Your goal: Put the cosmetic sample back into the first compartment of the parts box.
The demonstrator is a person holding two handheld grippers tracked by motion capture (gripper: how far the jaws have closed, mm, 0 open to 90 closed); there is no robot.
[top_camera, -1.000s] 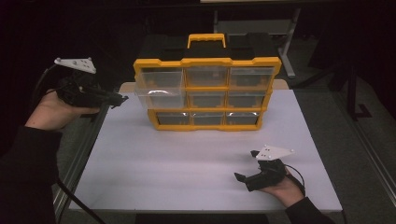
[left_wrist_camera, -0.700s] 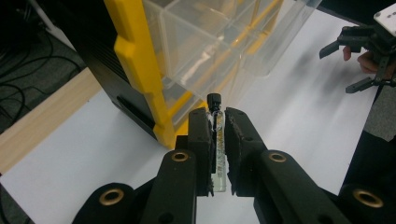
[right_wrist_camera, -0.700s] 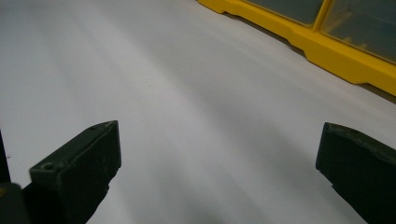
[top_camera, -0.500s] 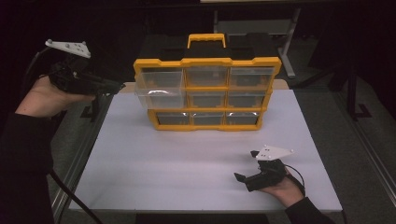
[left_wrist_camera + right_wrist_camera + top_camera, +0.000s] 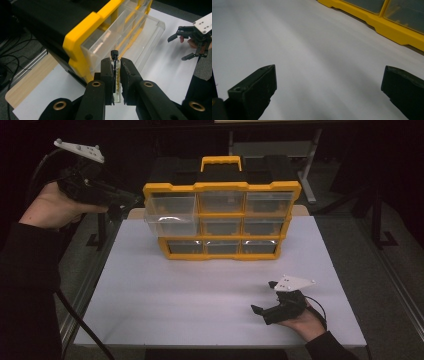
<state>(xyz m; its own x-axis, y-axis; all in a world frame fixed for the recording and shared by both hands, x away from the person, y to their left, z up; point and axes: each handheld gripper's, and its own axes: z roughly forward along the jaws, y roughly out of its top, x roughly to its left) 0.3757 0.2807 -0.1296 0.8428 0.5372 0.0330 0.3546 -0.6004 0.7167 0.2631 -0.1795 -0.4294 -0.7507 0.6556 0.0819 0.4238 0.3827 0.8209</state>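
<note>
A yellow and black organizer (image 5: 222,187) with clear drawers stands at the back of the white table top (image 5: 200,295). Its middle-left drawer (image 5: 170,225) is pulled partway out and looks empty (image 5: 140,42). My left gripper (image 5: 136,200) hovers at the organizer's upper left corner, above that drawer. It (image 5: 116,62) is shut on a small glass vial (image 5: 117,82) with a black cap, held upright between the pads. My right gripper (image 5: 263,296) rests near the table's front right, held in a hand, open with nothing between its jaws (image 5: 328,72). The left gripper view shows it farther off (image 5: 177,48).
The organizer's other drawers (image 5: 262,202) are pushed in. Its yellow base (image 5: 387,25) lies ahead of the right gripper. A wooden table edge (image 5: 27,82) and a metal rail run along the left side. Dark stands (image 5: 380,230) rise at the right.
My left hand has lifted the gripper with the vial upward, from beside the open drawer to the level of the organizer's top. The right gripper has stayed put.
</note>
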